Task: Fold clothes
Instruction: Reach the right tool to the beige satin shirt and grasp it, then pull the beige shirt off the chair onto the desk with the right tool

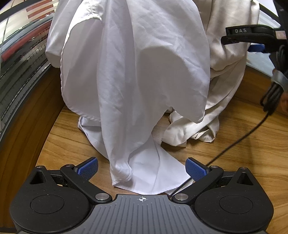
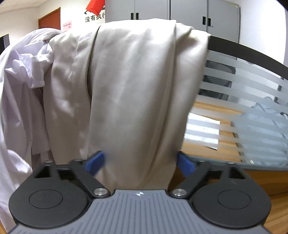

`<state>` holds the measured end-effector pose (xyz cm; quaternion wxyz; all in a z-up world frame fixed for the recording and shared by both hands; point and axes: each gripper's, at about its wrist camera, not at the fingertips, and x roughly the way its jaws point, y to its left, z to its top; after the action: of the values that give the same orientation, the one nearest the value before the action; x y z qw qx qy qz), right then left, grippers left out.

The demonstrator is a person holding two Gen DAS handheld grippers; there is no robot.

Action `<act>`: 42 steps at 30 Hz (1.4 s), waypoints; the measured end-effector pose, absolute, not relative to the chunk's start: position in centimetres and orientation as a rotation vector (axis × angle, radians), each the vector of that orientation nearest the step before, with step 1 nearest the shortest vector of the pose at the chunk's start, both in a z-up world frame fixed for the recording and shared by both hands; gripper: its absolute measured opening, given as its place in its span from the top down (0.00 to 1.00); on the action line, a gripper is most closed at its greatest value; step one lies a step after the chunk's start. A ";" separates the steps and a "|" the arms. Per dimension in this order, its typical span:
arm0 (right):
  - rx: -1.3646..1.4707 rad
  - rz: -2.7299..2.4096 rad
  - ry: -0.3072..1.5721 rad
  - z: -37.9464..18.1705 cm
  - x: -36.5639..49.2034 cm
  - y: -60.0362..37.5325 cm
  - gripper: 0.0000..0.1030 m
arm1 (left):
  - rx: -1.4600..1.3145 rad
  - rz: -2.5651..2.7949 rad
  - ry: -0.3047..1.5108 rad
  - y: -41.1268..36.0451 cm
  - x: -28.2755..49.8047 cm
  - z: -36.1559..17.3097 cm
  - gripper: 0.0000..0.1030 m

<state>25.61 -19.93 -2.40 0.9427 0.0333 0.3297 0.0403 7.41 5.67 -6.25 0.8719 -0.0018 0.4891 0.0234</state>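
Observation:
A white garment point(image 1: 133, 75) hangs down over a partition, its hem resting on the wooden table point(image 1: 68, 142). Its lowest corner lies between the blue pads of my left gripper point(image 1: 142, 171), which is open and holds nothing. To its right hangs a cream garment point(image 1: 226, 59), bunched on the table at its foot. In the right wrist view that cream garment point(image 2: 133, 93) drapes over the partition straight ahead, with the white garment point(image 2: 19, 86) to its left. My right gripper point(image 2: 140, 163) is open, its blurred blue pads on either side of the cream cloth. The right gripper point(image 1: 252, 34) also shows at the upper right of the left wrist view.
A frosted striped glass partition point(image 2: 239, 100) stands behind the clothes, with a grey garment point(image 2: 262, 126) seen through it. A black cable point(image 1: 239, 136) trails across the table on the right. Grey cabinets point(image 2: 180, 10) line the far wall.

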 end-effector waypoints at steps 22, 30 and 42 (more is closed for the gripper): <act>0.123 0.169 0.737 -0.6 10.6 -22.5 0.97 | 0.052 -0.054 0.956 4.2 5.0 -5.0 0.00; 0.137 0.115 0.844 -2.9 4.1 -24.1 0.97 | 0.092 -0.072 0.944 3.9 4.4 -5.1 0.00; 0.114 -0.055 0.984 -9.0 -5.1 -29.8 0.97 | 0.160 -0.104 0.926 2.7 3.9 -5.7 0.00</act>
<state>-5.12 -29.85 -9.00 0.8795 0.0545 0.4720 -0.0263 3.86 2.71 -5.73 0.8902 0.0769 0.4461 -0.0500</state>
